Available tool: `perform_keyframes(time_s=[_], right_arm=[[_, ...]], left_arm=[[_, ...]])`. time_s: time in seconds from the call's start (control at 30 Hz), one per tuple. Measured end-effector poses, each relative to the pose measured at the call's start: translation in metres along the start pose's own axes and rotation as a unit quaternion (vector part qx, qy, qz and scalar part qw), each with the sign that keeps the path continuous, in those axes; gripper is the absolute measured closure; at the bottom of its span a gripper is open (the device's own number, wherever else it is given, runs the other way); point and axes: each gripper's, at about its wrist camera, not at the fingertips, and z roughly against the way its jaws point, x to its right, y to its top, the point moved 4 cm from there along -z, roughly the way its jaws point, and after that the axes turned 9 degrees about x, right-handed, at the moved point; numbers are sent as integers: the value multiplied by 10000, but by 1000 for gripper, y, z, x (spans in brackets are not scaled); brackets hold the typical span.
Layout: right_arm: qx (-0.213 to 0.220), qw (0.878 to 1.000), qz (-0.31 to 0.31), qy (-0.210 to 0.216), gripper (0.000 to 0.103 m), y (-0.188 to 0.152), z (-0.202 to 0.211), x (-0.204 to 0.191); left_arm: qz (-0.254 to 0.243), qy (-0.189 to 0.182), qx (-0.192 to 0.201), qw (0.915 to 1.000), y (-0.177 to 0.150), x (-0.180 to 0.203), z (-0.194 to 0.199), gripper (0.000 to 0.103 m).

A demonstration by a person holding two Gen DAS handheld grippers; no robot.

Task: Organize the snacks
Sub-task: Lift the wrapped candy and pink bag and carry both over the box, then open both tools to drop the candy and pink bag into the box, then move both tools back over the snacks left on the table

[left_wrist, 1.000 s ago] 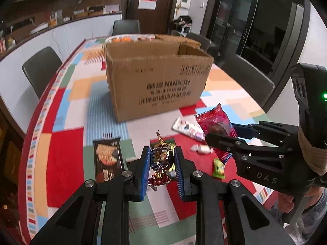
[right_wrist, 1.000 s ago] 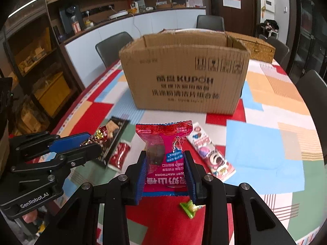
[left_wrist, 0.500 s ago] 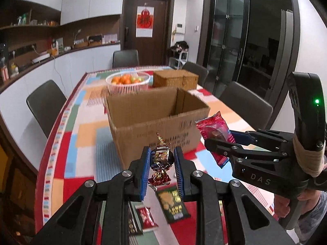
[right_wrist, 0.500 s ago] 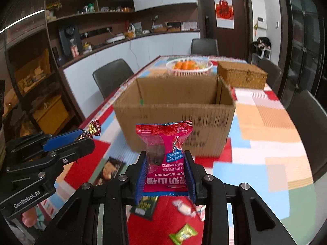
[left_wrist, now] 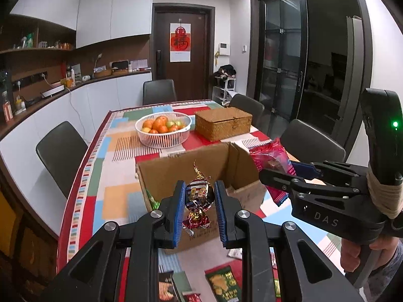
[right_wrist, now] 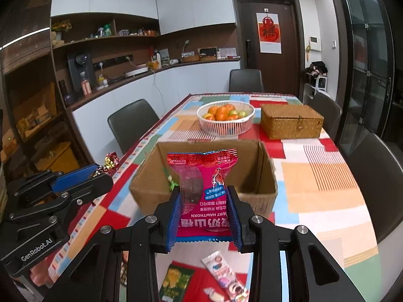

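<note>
Left gripper (left_wrist: 199,210): jaws drawn in tight on a foil-wrapped candy (left_wrist: 199,198), which sits between the blue pads with its twisted ends sticking out above and below. The candy is clear of the desk (left_wrist: 118,196). Directly ahead of and below this gripper stands the open carton (left_wrist: 191,173); a green wrapper (left_wrist: 155,202) shows inside it at the near left corner.

Right gripper (right_wrist: 204,217): jaws partly closed, clamping a red pouch (right_wrist: 204,186) by its lower half; the pouch stands upright between the pads, its upper seam rising above the fingertips. The carton (right_wrist: 262,176) lies just ahead of and below this gripper, its mouth open.

The two grippers are side by side, each visible in the other's view: the right gripper (left_wrist: 282,176) with the pouch (left_wrist: 273,158) to the right of the left one, the left gripper (right_wrist: 100,173) with the candy (right_wrist: 110,161) to the left of the right one. A hand (left_wrist: 377,256) holds the right gripper's handle.

Beneath the grippers, on the desk nearer than the carton: a green packet (right_wrist: 176,283), a white-and-pink packet (right_wrist: 224,274) and a dark packet (left_wrist: 166,287).

Beyond the carton: a white fruit basket (right_wrist: 225,125) and a wicker box (right_wrist: 291,123).
</note>
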Motion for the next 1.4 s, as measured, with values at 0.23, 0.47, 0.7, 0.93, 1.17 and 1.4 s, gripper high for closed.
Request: perform_keyframes(time_s=[0.23, 0.47, 0.7, 0.93, 1.17, 1.4], right_arm=[[30, 10000, 15, -51, 68, 17, -24, 6], [-72, 9999, 28, -127, 68, 25, -54, 11], [-204, 9996, 7, -180, 68, 31, -80, 17], [-260, 9993, -38, -256, 55, 33, -92, 21], [-16, 9980, 56, -625, 28, 28, -67, 22], [641, 9898, 291, -1239, 10, 16, -17, 15]], left_arm=[[81, 33, -46, 10000, 12, -12, -28, 79], [131, 115, -250, 9995, 17, -26, -61, 79], [177, 176, -473, 9986, 20, -31, -86, 79], [131, 455, -485, 9977, 21, -32, -88, 43], [-83, 633, -292, 9975, 15, -30, -56, 36], [-274, 795, -30, 9965, 2, -21, -12, 26]])
